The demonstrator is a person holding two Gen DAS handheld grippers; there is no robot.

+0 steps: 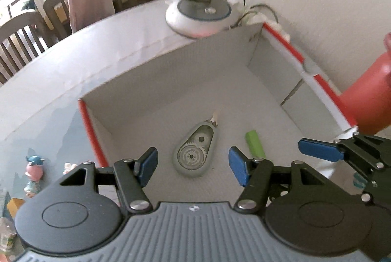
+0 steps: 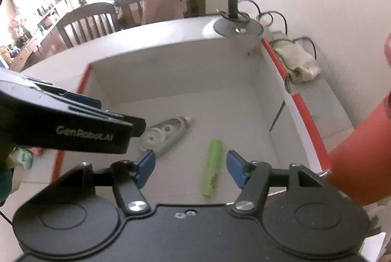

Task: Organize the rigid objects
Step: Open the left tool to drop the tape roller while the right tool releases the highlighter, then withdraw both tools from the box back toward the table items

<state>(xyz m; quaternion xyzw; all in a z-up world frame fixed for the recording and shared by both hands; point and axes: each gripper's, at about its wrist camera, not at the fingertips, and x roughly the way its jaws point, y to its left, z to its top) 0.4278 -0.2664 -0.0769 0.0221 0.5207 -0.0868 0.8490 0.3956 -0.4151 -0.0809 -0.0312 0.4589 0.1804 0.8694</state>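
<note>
White wall and wooden dining chairs (image 1: 22,35) frame my working surface, a pale desk (image 1: 61,71) carrying an open box.

1. Left tongs (image 1: 193,164): jaws stand apart, nothing between the pads. I hold them angled down over the box, directly above the correction tape dispenser (image 1: 195,149), which lies flat on the box floor.

2. Right tongs (image 2: 190,168): jaws stand apart and empty. They hang above the green cylinder (image 2: 212,168), possibly a marker or battery; the pictures do not settle which. It lies flat on the floor, lengthwise between the blue pads but below them, untouched.

3. Box (image 1: 92,135): white cardboard with red edging, open at the top. It holds exactly these two items, lying near each other but apart. I judge both are deposited, since neither is gripped.

4. Outside the box: small figurines (image 1: 34,171) stand on the desk at its left, probably the next items to collect. A lamp base (image 1: 198,15) with coiled cable sits behind the box's far corner.
</note>
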